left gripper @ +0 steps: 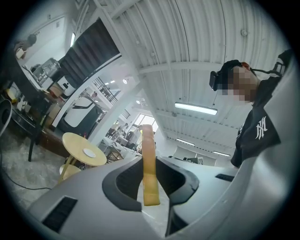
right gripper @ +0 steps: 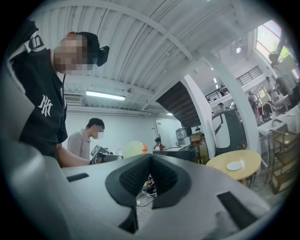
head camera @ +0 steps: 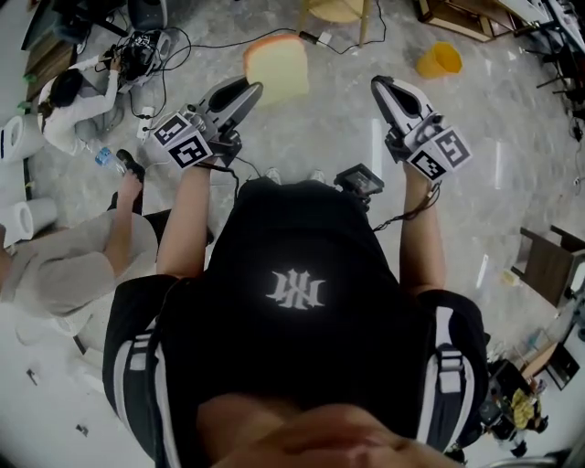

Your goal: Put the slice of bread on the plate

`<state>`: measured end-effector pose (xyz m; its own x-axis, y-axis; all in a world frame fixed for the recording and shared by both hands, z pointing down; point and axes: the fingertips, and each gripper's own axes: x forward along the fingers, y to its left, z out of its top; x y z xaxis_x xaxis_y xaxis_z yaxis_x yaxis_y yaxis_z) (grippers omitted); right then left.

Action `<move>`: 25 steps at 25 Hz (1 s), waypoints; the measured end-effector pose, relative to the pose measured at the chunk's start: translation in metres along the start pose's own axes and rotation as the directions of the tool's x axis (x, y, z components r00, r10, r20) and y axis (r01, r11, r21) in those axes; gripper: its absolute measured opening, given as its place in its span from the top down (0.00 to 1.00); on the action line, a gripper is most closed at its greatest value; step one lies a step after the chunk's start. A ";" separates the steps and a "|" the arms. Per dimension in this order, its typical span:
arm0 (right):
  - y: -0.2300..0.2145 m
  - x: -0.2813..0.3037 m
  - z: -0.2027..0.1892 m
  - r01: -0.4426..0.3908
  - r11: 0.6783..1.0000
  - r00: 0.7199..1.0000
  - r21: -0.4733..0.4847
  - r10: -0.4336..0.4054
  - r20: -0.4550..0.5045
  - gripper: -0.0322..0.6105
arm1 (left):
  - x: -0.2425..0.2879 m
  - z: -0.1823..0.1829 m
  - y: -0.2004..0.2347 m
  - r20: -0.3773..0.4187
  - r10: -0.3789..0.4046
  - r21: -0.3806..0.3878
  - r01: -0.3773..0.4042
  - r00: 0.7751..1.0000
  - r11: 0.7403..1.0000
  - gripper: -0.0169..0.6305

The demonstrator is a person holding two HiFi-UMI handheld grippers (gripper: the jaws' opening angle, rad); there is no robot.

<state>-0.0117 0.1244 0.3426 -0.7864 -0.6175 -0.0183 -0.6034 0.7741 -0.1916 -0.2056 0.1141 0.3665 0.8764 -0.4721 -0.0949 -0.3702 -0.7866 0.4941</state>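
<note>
Head view, bread: the left gripper [head camera: 251,90] pinches the slice of bread [head camera: 277,67], which juts forward past the jaw tips, well above the floor.
Head view, target: a round yellow bench [head camera: 336,9] shows at the top edge, beyond the bread and a little to its right (no plate can be made out from here).
Head view, other hand: the right gripper [head camera: 379,87] is level beside it and carries nothing.
Left gripper view, grip: the slice is seen edge-on and upright, with its broad faces against the pads.
Left gripper view, way to go: the white plate [left gripper: 89,153] sits on the bench, ahead and to the left of the jaws, well apart.
Right gripper view, jaws: pressed together at the tips, with nothing between them.
Right gripper view, plate: it lies off to the right [right gripper: 234,166].
Judgement: the left hand has the carry, and the slice must be tipped flat before it is set down.
</note>
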 end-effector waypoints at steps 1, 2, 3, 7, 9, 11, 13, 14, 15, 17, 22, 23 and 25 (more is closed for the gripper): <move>0.000 0.000 -0.002 -0.001 1.000 1.000 0.000 0.001 -0.002 0.94 | 0.000 -0.001 0.001 0.000 0.002 0.003 -0.002 1.000 1.000 0.82; 0.000 0.000 -0.004 -0.002 1.000 1.000 0.002 0.002 -0.002 0.94 | 0.000 -0.002 0.003 0.000 0.004 0.007 -0.004 1.000 1.000 0.82; 0.001 0.001 -0.005 -0.004 1.000 1.000 0.004 0.004 -0.002 0.94 | 0.000 -0.004 0.004 0.000 0.005 0.012 -0.005 1.000 1.000 0.82; 0.003 0.004 -0.009 -0.023 1.000 1.000 0.011 0.023 -0.008 0.94 | 0.003 -0.008 0.003 -0.018 0.005 0.034 -0.004 1.000 0.999 0.82; 0.003 0.004 -0.010 -0.031 0.999 0.999 0.016 0.032 -0.009 0.94 | 0.007 -0.011 -0.002 -0.024 -0.002 0.034 0.003 1.000 0.999 0.82; 0.000 -0.001 -0.011 -0.038 0.999 0.999 0.023 0.038 -0.004 0.94 | 0.011 -0.015 -0.007 -0.028 -0.003 0.029 0.004 1.000 1.000 0.82; -0.002 0.000 -0.013 -0.043 0.999 0.999 0.029 0.043 0.001 0.94 | 0.011 -0.019 -0.005 -0.032 0.003 0.024 -0.002 0.999 1.000 0.82; -0.002 0.002 -0.015 -0.046 0.998 0.999 0.030 0.046 0.003 0.94 | 0.009 -0.020 -0.003 -0.031 0.007 0.020 -0.006 0.999 1.000 0.82; -0.002 0.002 -0.015 -0.049 0.998 0.999 0.031 0.049 0.003 0.94 | 0.008 -0.021 -0.002 -0.030 0.011 0.017 -0.010 0.999 1.000 0.82; -0.002 -0.011 -0.013 -0.054 0.998 0.999 0.031 0.054 0.006 0.94 | 0.012 -0.024 -0.012 -0.027 0.019 0.013 -0.018 0.999 1.000 0.82; -0.007 -0.052 -0.003 -0.057 0.998 0.998 0.034 0.056 0.024 0.94 | 0.034 -0.033 -0.044 -0.033 0.027 0.025 -0.026 0.999 0.999 0.82; -0.009 -0.056 -0.004 -0.056 0.998 0.998 0.035 0.055 0.025 0.94 | 0.037 -0.035 -0.046 -0.033 0.027 0.027 -0.026 0.999 0.999 0.82; -0.014 -0.067 -0.007 -0.052 0.998 0.998 0.039 0.051 0.028 0.94 | 0.045 -0.041 -0.050 -0.037 0.026 0.027 -0.025 0.999 0.999 0.82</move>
<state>0.0484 0.1560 0.3532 -0.8119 -0.5812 -0.0549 -0.5564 0.7988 -0.2288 -0.1354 0.1490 0.3725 0.8772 -0.4776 -0.0504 -0.4001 -0.7849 0.4731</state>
